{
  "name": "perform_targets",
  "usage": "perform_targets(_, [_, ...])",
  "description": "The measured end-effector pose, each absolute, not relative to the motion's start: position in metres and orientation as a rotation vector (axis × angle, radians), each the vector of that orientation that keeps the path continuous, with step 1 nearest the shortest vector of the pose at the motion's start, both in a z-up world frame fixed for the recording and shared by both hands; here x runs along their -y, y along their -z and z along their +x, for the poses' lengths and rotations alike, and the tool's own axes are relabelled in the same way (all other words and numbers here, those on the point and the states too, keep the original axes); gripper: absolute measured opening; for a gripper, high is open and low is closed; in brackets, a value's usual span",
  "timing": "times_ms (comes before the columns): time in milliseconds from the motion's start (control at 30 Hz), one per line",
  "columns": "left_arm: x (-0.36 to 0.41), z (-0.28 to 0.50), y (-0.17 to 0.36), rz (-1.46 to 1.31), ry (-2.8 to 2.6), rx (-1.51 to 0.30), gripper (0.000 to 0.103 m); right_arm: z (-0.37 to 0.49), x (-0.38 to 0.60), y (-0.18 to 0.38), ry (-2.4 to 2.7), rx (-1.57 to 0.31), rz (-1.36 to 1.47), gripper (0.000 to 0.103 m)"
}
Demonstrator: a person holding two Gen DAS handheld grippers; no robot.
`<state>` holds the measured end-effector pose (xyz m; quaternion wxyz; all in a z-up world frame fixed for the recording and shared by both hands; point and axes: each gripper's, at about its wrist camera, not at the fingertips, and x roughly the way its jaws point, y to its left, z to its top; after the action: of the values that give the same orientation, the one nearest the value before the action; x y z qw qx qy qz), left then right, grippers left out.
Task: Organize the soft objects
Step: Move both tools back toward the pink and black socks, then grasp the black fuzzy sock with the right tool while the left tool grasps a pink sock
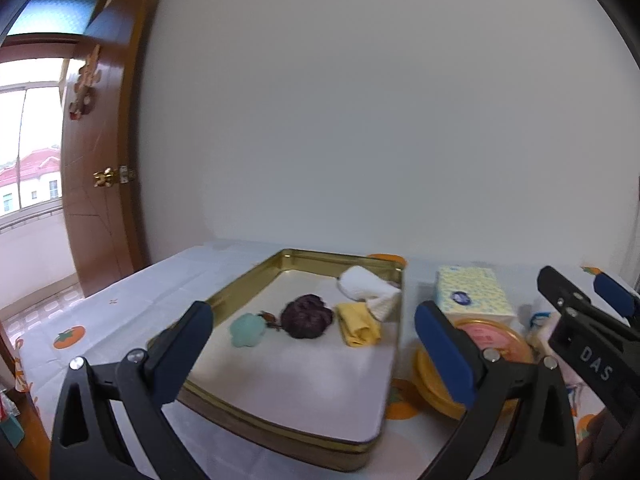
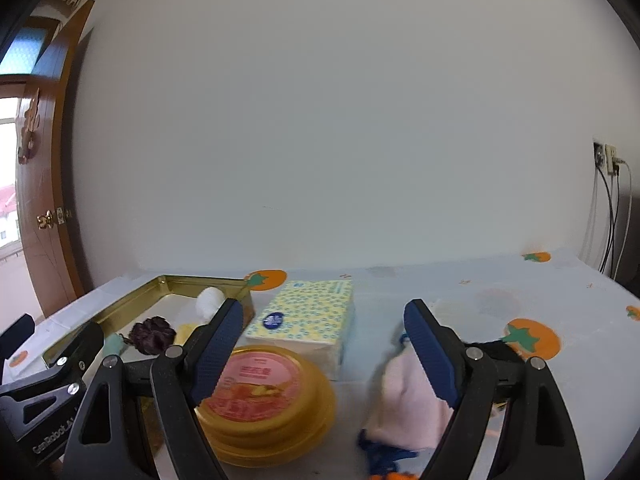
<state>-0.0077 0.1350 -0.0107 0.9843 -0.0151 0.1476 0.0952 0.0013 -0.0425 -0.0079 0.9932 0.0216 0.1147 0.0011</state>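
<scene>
Four soft things already lie in the gold tray [image 1: 248, 284]: a green piece [image 1: 247, 331], a dark purple puff [image 1: 306, 316], a yellow cloth [image 1: 357, 325] and a white sock [image 1: 370, 290]. A pink cloth [image 2: 404, 396] lies on the tabletop [image 2: 460, 280], right of the tissue pack [image 2: 308, 316]. The right claw [image 2: 324, 354], wide and empty, is nearer; the cloth sits low toward its right finger. The left claw [image 1: 314, 334], also wide, faces the tray.

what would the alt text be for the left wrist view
A gold metal tray on a persimmon-print tablecloth holds a teal sponge, dark purple scrunchie, yellow cloth and white sock, seen between the open left gripper.
</scene>
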Motion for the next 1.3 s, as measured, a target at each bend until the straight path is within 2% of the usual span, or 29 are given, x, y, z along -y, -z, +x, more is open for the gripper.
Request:
perform_targets(867, [-0.038,-0.003,0.013,0.103,0.037,-0.356,0.102,-0.004,0.2,0.01,0.19,-0.278,0.173,0.084])
perform_targets(1167, [0.007,-0.006,0.015,0.235,0.113,-0.362,0.102,0.004,0.239,0.019,0.152,-0.375,0.31,0.084])
perform_targets(1200, [0.011,-0.005,0.015,0.237,0.126,-0.368,0.102,0.006,0.243,0.021,0.141,-0.388,0.325,0.083])
perform_targets(1267, [0.015,0.001,0.016,0.24,0.132,-0.384,0.102,0.013,0.248,0.025,0.089,-0.423,0.346,0.073])
perform_targets(1300, [0.018,0.004,0.017,0.245,0.133,-0.397,0.102,0.017,0.247,0.027,0.057,-0.443,0.344,0.072])
